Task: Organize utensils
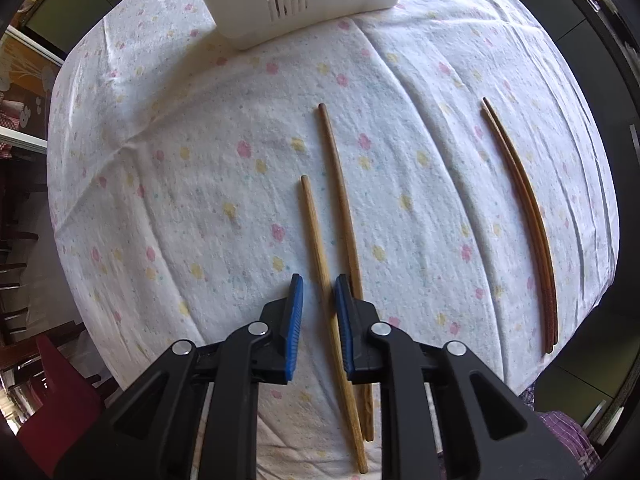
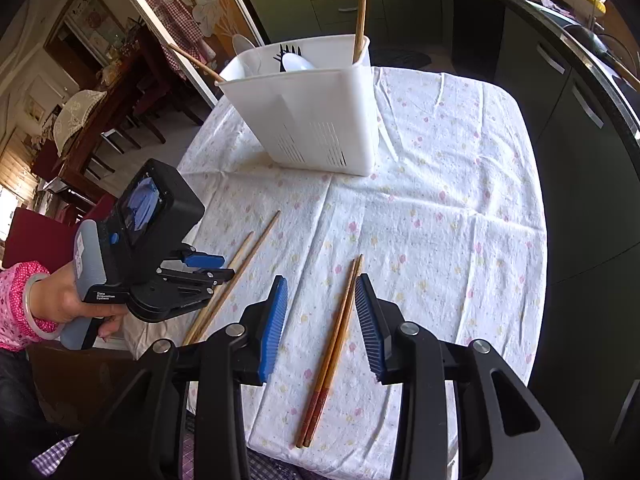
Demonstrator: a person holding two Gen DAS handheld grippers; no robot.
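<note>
Straddles the dark chopstick pair [image 2: 334,344], lengthwise between the right gripper [image 2: 320,320]'s part-open, empty pads, left farther off.

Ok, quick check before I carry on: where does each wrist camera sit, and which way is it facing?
Left wrist: on the left gripper, looking steeply down at the light chopstick between its fingers; only its own fingers show.
Right wrist: on the right gripper, tilted down across the table over the reddish chopstick pair; the left gripper and the person's hand show.
Shared: both chopstick sets, white caddy, floral cloth.
</note>
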